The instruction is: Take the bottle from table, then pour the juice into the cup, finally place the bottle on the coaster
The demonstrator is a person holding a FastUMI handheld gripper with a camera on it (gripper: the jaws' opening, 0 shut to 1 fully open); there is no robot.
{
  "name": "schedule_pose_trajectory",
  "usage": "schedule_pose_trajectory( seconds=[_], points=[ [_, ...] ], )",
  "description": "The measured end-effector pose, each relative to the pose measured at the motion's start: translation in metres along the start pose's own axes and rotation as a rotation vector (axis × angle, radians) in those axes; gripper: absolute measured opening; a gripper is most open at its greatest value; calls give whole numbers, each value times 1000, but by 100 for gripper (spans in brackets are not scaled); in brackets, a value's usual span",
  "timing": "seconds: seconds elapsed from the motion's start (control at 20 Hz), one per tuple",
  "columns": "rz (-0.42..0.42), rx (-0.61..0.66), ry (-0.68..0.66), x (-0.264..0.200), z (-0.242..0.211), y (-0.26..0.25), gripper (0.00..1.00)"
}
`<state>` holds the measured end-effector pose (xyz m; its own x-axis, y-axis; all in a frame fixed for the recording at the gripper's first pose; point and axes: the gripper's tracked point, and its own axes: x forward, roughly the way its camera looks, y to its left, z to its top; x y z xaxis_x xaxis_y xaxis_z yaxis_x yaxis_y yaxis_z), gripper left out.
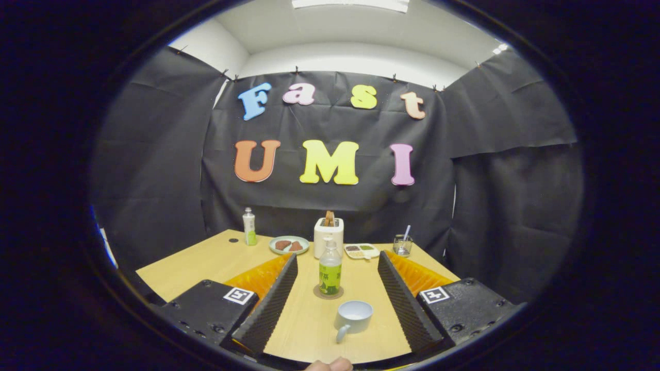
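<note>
A clear bottle (330, 269) with a green label and white cap stands upright on a round coaster (328, 293) in the middle of the wooden table (206, 263). Just in front of it sits a white cup (353, 317), handle toward me, with a pale inside. My gripper (337, 275) is open, its two fingers spread wide to either side of the bottle and cup without touching them. Nothing is held between the fingers.
Along the far side of the table stand a second small bottle (249, 227), a plate with brown pieces (289, 245), a white toaster (328, 234), a divided snack dish (361, 251) and a glass with a straw (402, 245). A fingertip (330, 365) shows at the near table edge.
</note>
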<state>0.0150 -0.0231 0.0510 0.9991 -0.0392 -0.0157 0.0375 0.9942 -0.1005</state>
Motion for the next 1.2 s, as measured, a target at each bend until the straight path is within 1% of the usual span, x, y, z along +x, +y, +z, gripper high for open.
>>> schedule_pose_trajectory(
  seconds=[0.15,0.35,0.5,0.6,0.7,0.8,0.9,1.2],
  points=[
    [-25,-45,-81,-9,12,-10,100],
    [-71,-80,-190,-20,40,-29,100],
    [-61,-6,-251,-28,48,-35,100],
    [-13,82,-227,-28,41,-35,100],
    [50,171,-165,-25,31,-33,100],
    [77,229,-108,-20,22,-33,100],
    [79,235,-78,-18,18,-33,100],
    [37,149,-85,-21,22,-30,100]
  ],
)
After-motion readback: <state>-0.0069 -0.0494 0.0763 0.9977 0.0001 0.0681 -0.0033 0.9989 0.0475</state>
